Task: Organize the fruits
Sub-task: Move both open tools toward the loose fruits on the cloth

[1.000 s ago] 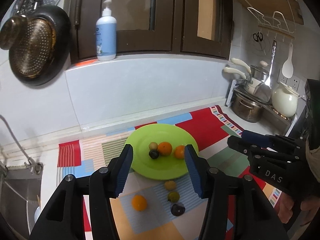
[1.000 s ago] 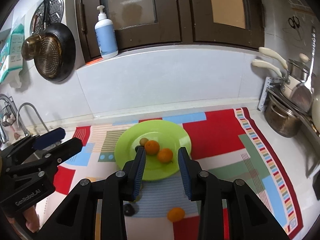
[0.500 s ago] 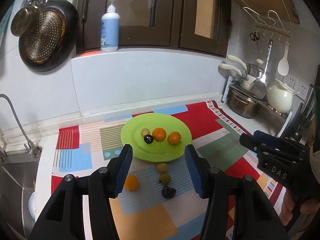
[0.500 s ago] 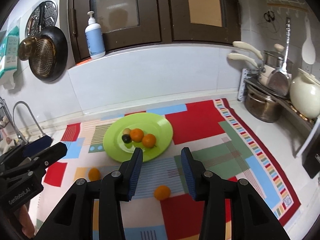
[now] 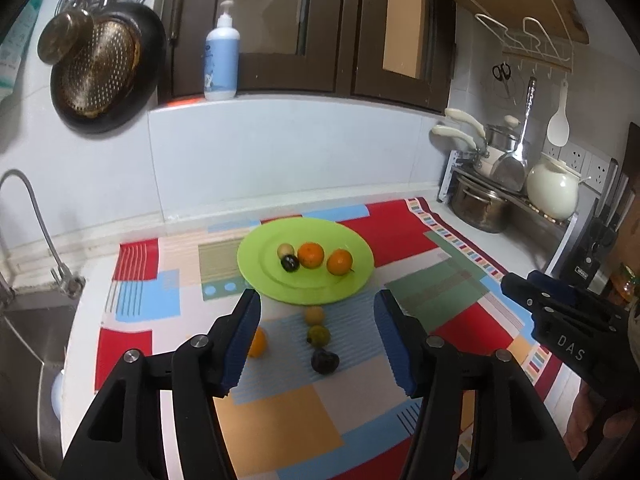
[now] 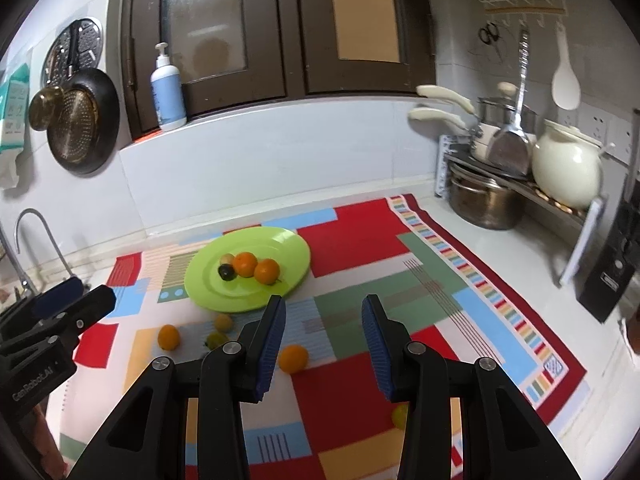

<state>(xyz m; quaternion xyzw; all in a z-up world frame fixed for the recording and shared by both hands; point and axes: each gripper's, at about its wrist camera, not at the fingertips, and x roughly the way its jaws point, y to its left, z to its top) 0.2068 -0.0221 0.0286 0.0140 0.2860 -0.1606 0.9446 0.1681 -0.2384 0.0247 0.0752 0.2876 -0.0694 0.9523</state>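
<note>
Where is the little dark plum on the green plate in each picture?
Left wrist view: the small dark plum sits left of centre on the round lime-green plate, touching the left orange.
Right wrist view: the same plum lies left of centre, at the left end of the fruit row.
Shared landmark: the blue-and-white pump bottle on the ledge.

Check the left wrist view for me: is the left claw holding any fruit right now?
No. The left claw stands open with nothing pressed between its pads; the loose fruits lie beyond it on the mat, below the green plate.
</note>
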